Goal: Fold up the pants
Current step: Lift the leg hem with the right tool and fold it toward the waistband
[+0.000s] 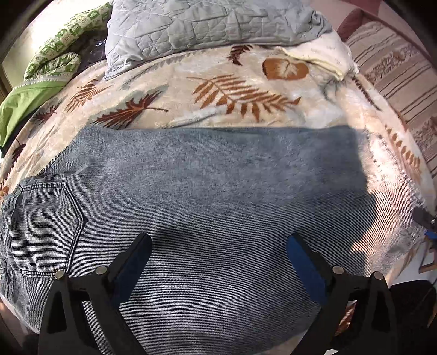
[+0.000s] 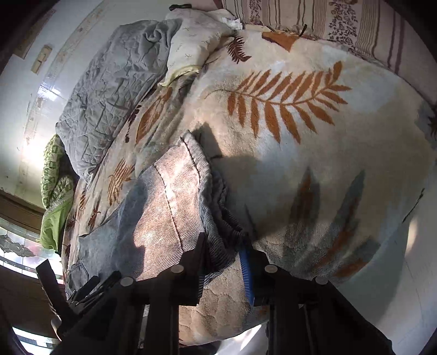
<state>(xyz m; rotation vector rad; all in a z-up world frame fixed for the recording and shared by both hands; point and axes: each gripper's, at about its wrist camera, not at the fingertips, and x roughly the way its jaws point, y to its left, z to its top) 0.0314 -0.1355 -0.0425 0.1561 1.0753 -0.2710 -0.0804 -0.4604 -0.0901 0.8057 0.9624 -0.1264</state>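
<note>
Grey-blue denim pants point(image 1: 191, 191) lie flat across the bed's leaf-patterned blanket point(image 1: 245, 90), back pocket point(image 1: 46, 218) at the left. My left gripper point(image 1: 218, 245) is open and empty, its black and blue fingers point(image 1: 300, 254) spread wide just above the pants' near part. In the right wrist view the hem end of the pants point(image 2: 174, 196) is lifted and bunched. My right gripper point(image 2: 225, 245) has its fingers point(image 2: 247, 270) closed in on the gathered denim hem between them. The other gripper point(image 2: 82, 292) shows at the lower left.
A grey quilted cover point(image 1: 213, 24) and a cream pillow point(image 1: 322, 57) lie at the far side of the bed. A green patterned cloth point(image 1: 54, 54) lies at the far left. A striped bedsheet point(image 1: 396, 73) runs along the right. The bed's edge drops off near my right gripper.
</note>
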